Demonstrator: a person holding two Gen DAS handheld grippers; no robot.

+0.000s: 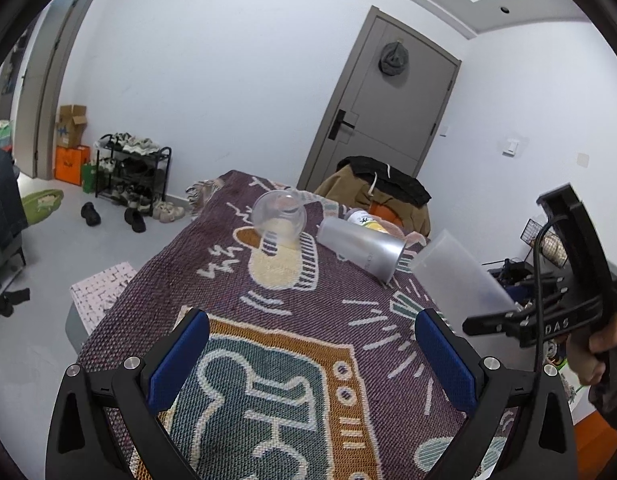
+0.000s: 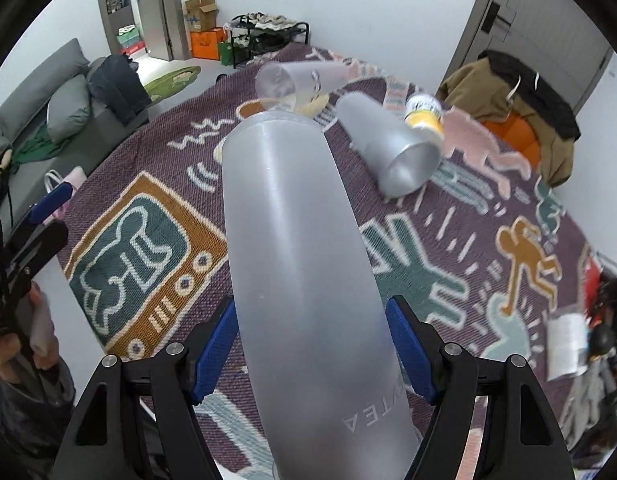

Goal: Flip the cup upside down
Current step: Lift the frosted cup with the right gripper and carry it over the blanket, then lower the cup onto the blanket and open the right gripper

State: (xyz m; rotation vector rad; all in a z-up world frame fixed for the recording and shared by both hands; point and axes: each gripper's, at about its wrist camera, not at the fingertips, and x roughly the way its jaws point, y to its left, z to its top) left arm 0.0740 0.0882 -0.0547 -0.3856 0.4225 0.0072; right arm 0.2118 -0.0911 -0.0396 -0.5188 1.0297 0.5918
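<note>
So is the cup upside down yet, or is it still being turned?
Not yet. The right gripper holds one frosted cup lifted off the patterned cloth, tilted, so the turn is under way. Setting it down upside down is left. The left gripper is open and empty. A silver cup and a clear cup lie on their sides.

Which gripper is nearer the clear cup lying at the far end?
Neither clearly. Left gripper hangs open over the near rug; right gripper holds a frosted cup. Both are well short of the clear cup.
</note>
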